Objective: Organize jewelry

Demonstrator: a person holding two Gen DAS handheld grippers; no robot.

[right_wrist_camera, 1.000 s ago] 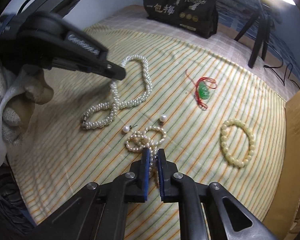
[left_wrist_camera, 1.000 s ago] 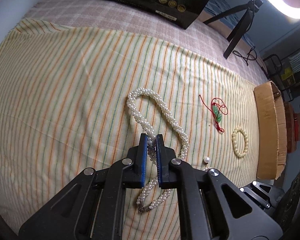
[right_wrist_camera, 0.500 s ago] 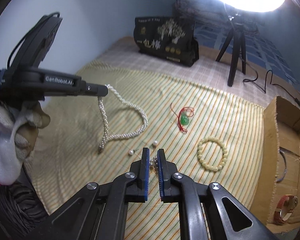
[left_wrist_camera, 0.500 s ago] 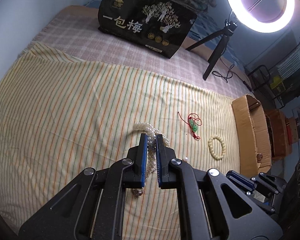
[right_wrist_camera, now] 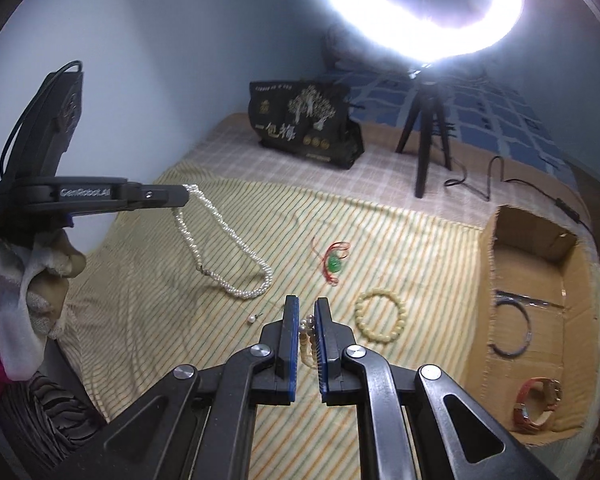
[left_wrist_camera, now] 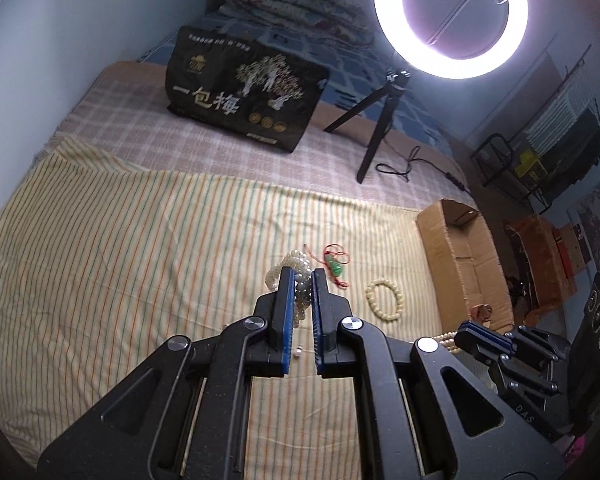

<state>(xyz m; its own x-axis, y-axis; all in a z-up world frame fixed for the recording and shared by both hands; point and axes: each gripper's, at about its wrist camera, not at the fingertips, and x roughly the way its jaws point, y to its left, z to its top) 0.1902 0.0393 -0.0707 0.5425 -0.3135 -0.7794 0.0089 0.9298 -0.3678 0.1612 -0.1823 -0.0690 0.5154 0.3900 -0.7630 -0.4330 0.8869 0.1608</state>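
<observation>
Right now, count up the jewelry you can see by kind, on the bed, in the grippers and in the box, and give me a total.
Pearl necklaces: 1, hanging from the left gripper
Bead bracelets: 2, one in the right gripper, one on the striped cloth
Pendants on red cord: 1
Loose pearl earrings: 1 seen
Bangles in cardboard box: 1
Watches in box: 1
Total: 7

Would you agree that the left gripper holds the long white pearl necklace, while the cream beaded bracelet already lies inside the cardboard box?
Not quite: the cream beaded bracelet lies on the striped cloth, beside the cardboard box, as the right wrist view shows. The left gripper does hold the long white pearl necklace.
</observation>
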